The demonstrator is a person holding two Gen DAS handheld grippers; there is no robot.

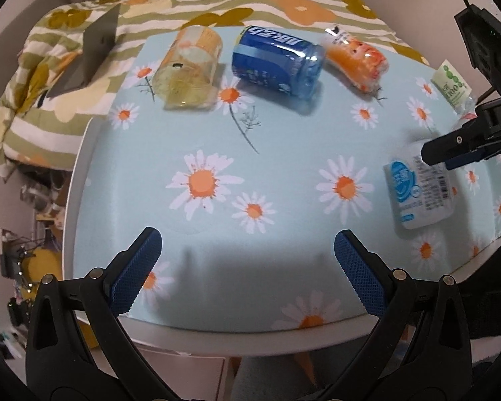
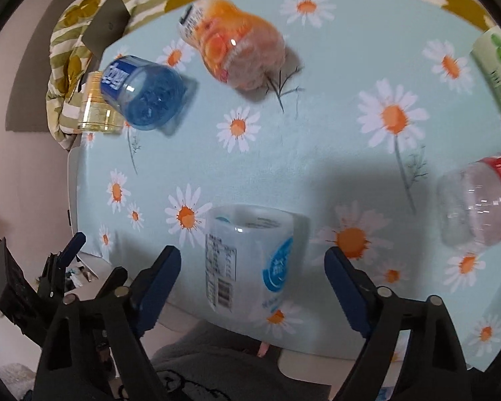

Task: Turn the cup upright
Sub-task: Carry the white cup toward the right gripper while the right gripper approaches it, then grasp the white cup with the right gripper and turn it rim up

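Right tongs (image 2: 252, 267) spread wide; we see the white cup (image 2: 250, 254) on its side between the blue pads, untouched, at the table's (image 2: 284, 153) near edge. Left tongs (image 1: 247, 267) gape empty there too. Blue cup (image 1: 277, 63) lies toward the far edge.

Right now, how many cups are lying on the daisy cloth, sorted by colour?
Yellow cup: 1
Blue cup: 1
Orange cup: 1
Green-label cup: 1
Red-label clear cup: 1
White and light-blue cup: 1, between the open fingers of the right gripper
Total: 6, all on their sides.
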